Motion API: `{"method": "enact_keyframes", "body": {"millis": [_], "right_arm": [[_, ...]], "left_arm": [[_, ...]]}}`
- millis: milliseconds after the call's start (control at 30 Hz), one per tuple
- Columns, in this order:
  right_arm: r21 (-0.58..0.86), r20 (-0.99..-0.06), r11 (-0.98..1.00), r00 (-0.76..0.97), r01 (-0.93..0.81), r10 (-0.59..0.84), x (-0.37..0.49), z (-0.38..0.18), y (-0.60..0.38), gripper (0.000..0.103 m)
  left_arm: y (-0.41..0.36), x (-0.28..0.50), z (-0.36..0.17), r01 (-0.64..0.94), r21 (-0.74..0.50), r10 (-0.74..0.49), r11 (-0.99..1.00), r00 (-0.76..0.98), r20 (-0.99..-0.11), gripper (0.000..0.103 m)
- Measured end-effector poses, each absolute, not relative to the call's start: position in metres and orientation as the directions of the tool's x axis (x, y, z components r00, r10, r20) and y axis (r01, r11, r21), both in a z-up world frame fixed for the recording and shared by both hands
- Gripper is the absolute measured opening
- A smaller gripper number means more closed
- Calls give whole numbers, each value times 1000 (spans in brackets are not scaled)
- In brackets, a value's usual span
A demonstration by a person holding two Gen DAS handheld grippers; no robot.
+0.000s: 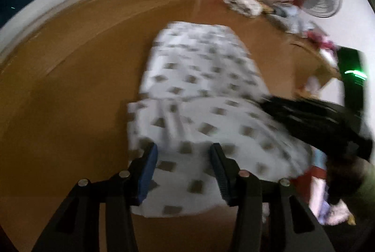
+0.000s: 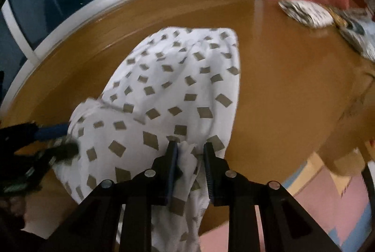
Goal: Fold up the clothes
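Right gripper (image 2: 189, 146) pinching white patterned garment (image 2: 168, 88) hem, left gripper (image 1: 182, 149) released; best lifted evenly, kept taut.

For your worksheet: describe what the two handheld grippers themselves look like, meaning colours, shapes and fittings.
Both the left gripper and right gripper are black, with angular forked linkage arms joined by round silver pins. Each has two flat fingers: one faced with a blue pad, the other with a dark ribbed pad. No cables show.
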State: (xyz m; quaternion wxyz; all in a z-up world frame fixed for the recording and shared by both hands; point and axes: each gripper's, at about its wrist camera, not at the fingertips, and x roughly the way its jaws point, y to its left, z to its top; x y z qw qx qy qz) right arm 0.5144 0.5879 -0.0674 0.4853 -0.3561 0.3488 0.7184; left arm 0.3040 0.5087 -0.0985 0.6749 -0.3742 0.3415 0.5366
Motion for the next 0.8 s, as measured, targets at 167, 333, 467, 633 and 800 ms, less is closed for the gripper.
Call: {"method": "enact_keyframes", "body": {"millis": [167, 333, 467, 633, 800], "right_arm": [[263, -870, -321, -367, -910, 329, 490, -68, 560, 24], [355, -840, -489, -502, -797, 208, 446, -68, 537, 24], [454, -775, -556, -617, -696, 138, 441, -52, 536, 24], [449, -731, -609, -661, -654, 172, 459, -23, 569, 27], [327, -734, -758, -657, -565, 173, 434, -19, 613, 27]], "left_arm": [[531, 283, -95, -996, -57, 534, 75, 88, -841, 50], [534, 257, -79, -998, -54, 561, 24, 59, -826, 50], [513, 242, -68, -996, -92, 565, -12, 69, -822, 48], [472, 244, -72, -981, -190, 528, -38, 142, -838, 48], [459, 258, -82, -982, -155, 504, -110, 79, -860, 48]]}}
